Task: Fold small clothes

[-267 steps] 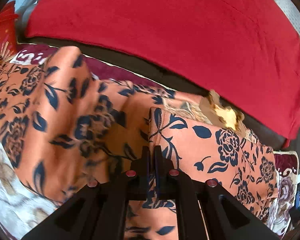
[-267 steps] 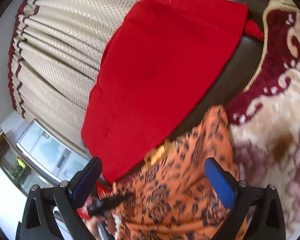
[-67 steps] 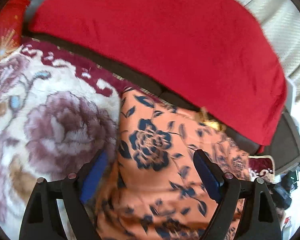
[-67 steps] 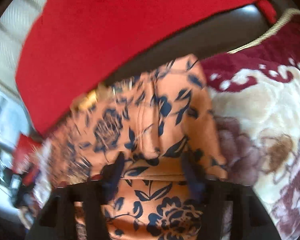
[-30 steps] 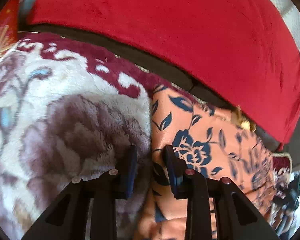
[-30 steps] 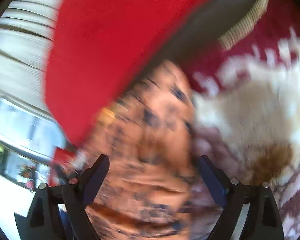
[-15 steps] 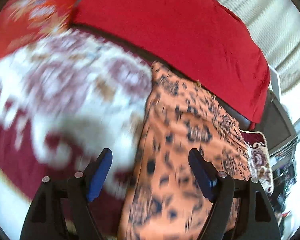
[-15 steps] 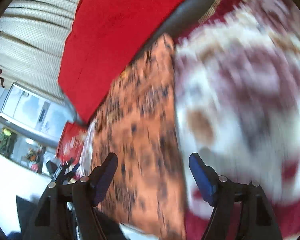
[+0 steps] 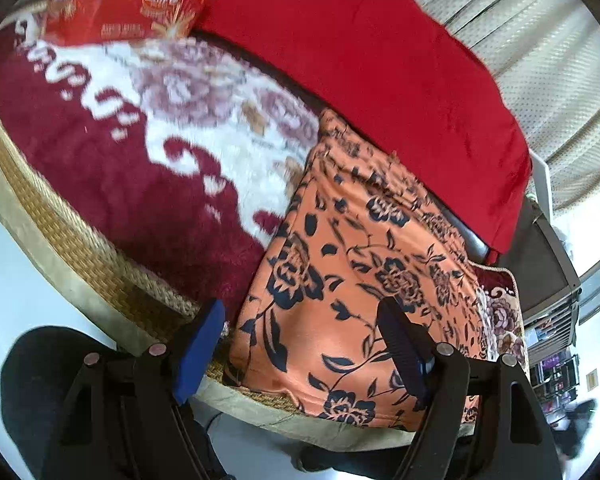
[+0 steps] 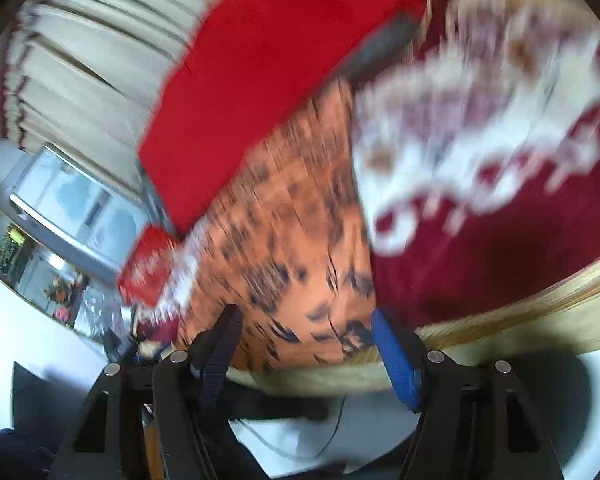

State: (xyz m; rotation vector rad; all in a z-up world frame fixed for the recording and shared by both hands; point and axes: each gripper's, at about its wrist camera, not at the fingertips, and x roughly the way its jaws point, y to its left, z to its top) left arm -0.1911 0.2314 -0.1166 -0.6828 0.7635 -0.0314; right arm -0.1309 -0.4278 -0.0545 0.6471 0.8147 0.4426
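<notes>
**Orange cloth lies folded on the blanket**

The orange flowered cloth (image 9: 352, 264) lies flat on the red and white blanket (image 9: 112, 184), below a red cushion (image 9: 380, 60). The left tool (image 9: 300, 344) and right tool (image 10: 306, 344) are both spread wide, holding nothing.

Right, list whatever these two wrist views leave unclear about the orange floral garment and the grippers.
- Orange floral garment: its layers and folds underneath are hidden by its own top face in the left wrist view.
- Its near right corner is covered by the left gripper finger.
- In the right wrist view, motion blur smears the garment's pattern and edges.
- Right gripper: open, but blur hides whether its fingertips touch cloth.
</notes>
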